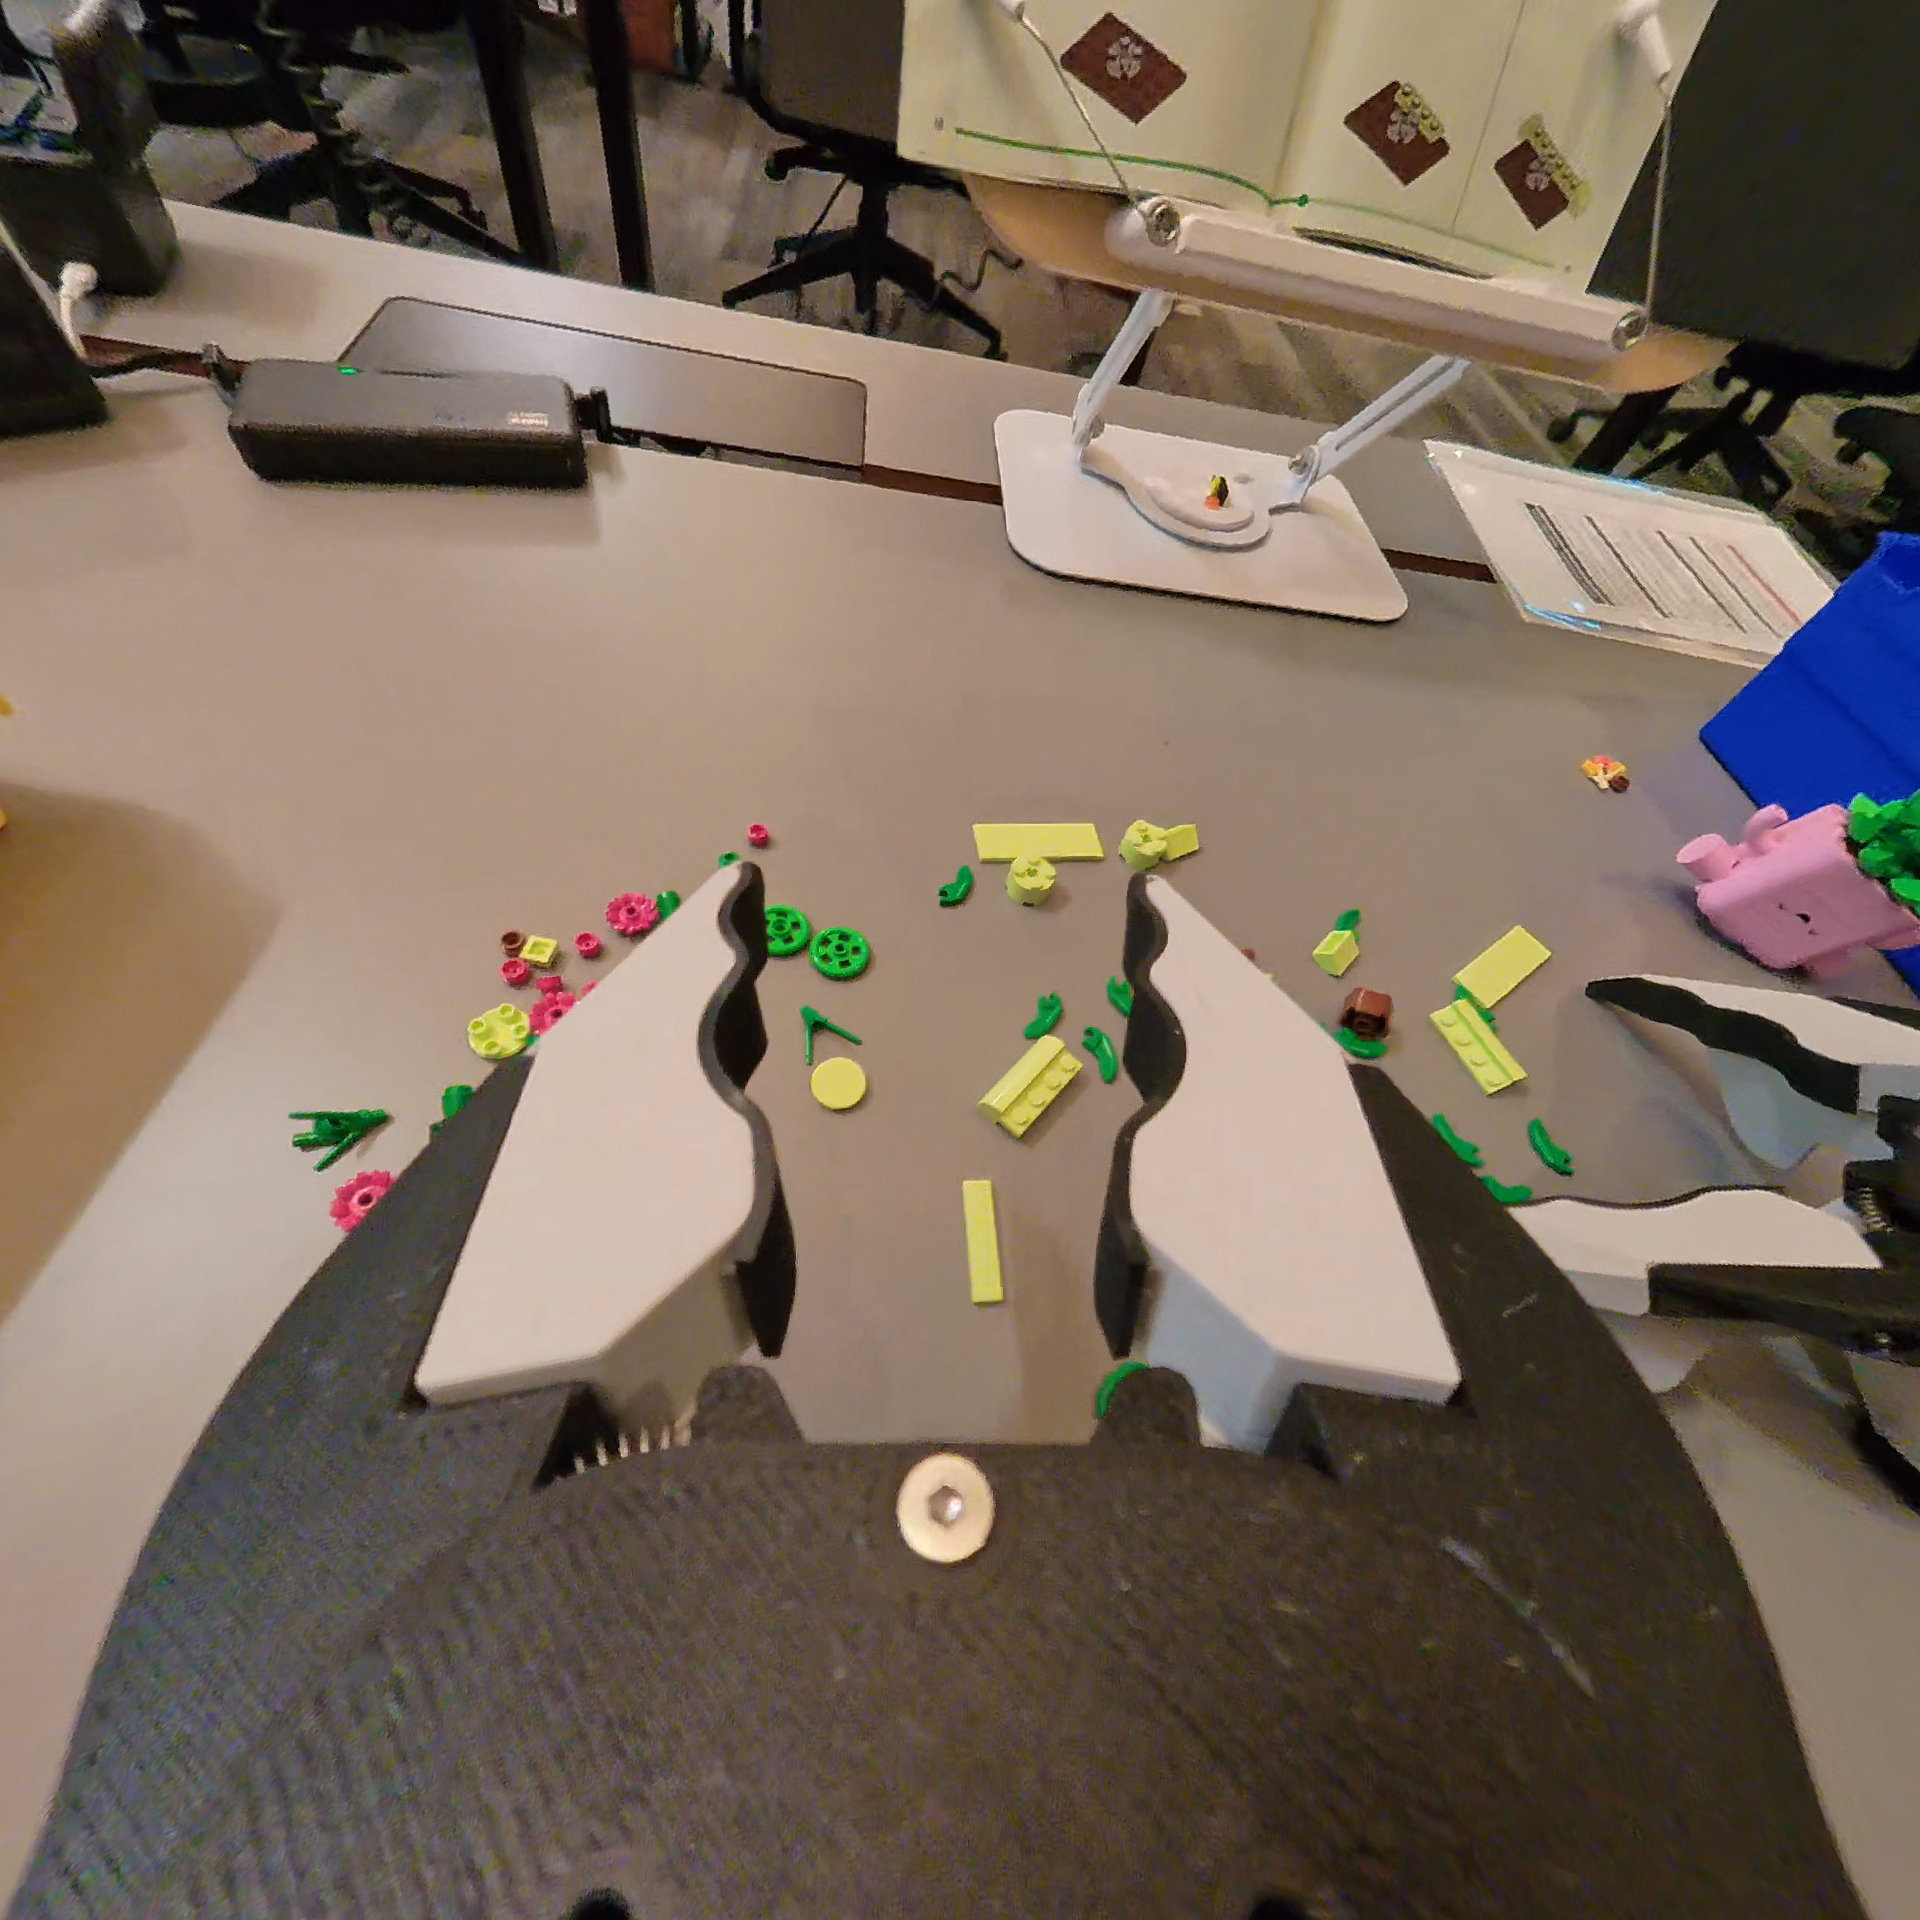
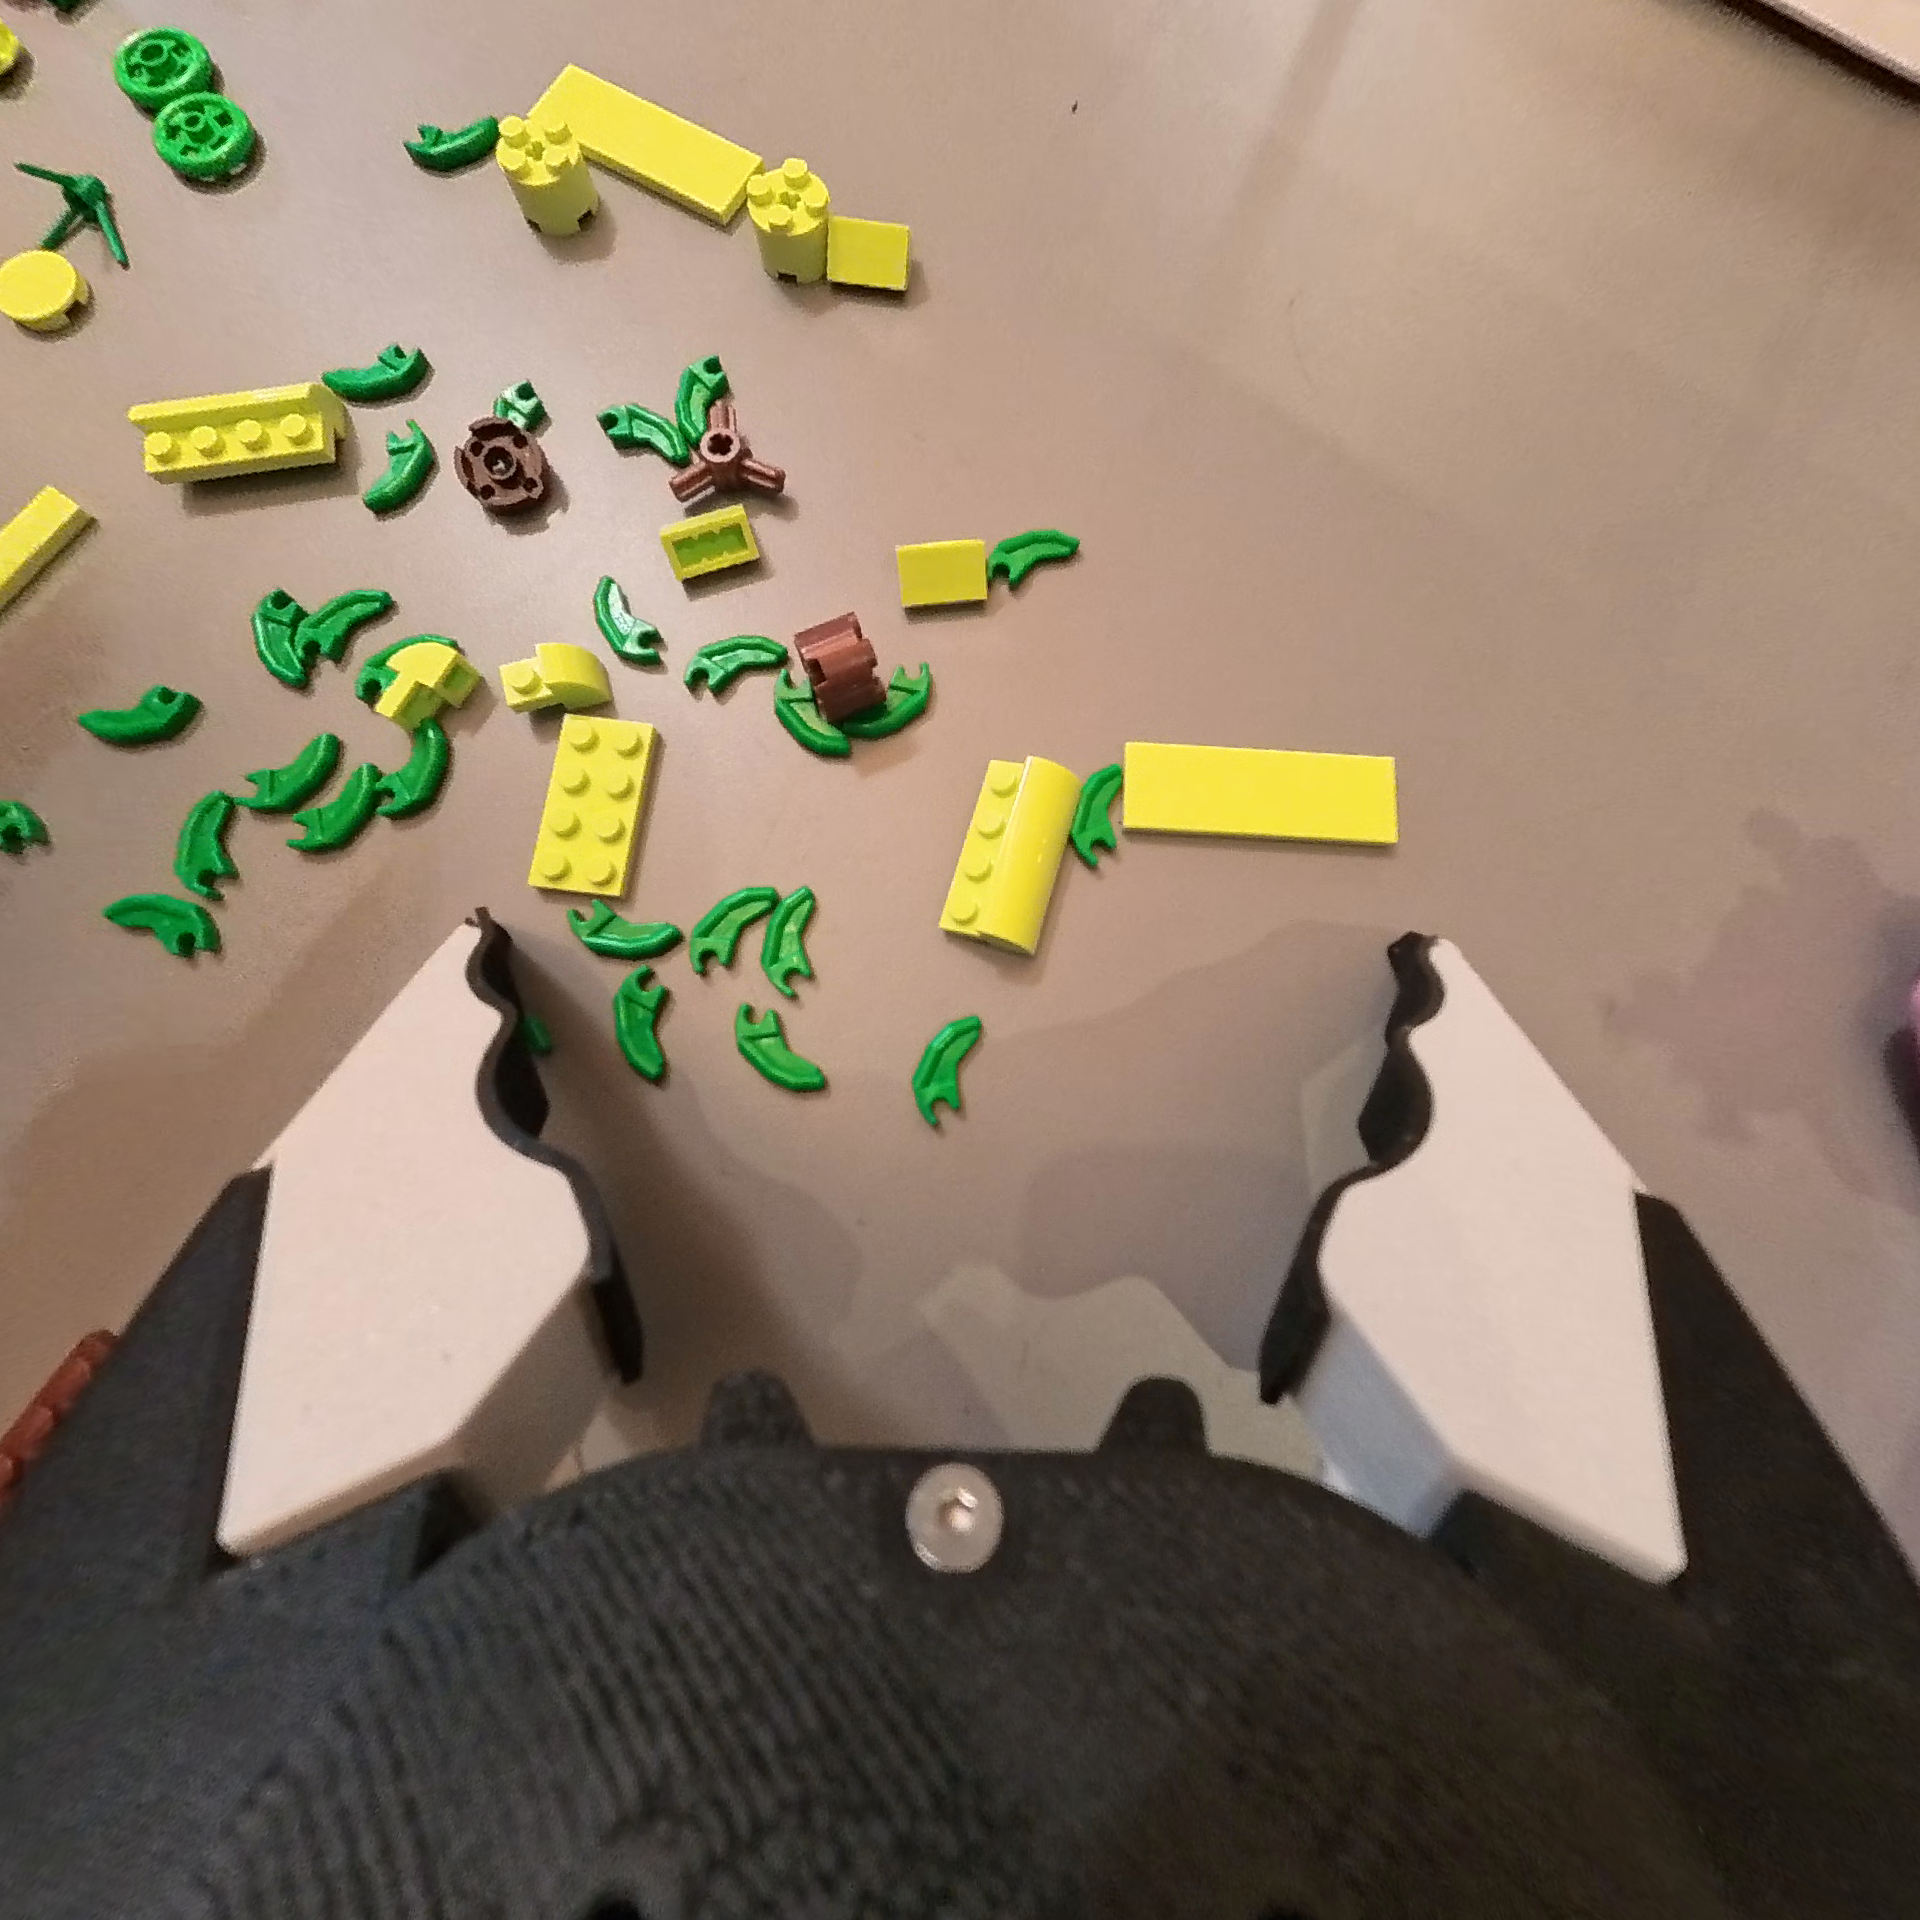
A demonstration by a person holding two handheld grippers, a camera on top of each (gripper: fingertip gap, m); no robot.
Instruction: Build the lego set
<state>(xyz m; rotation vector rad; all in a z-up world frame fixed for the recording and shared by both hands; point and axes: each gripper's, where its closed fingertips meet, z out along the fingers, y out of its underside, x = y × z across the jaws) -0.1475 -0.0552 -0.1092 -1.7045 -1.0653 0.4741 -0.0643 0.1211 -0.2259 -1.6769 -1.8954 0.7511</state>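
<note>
Loose Lego pieces lie scattered on the grey table (image 1: 520, 675): lime plates and bricks, green leaves, green wheels (image 1: 837, 952) and pink flowers (image 1: 631, 913). My left gripper (image 1: 943, 878) is open and empty above them, with a lime round tile (image 1: 837, 1083) and a lime studded brick (image 1: 1031, 1085) between its fingers. My right gripper (image 2: 951, 935) is open wide and empty, low over several green leaves (image 2: 764, 1044), near a lime 2x4 plate (image 2: 594, 803) and a long lime tile (image 2: 1259, 795). The right gripper also shows at the right edge of the left wrist view (image 1: 1558, 1101).
A pink Lego build topped with green leaves (image 1: 1803, 894) sits at the right by a blue box (image 1: 1829, 707). A white stand (image 1: 1195, 509) holds the open instruction booklet (image 1: 1299, 114) at the back. A black power brick (image 1: 405, 416) lies back left.
</note>
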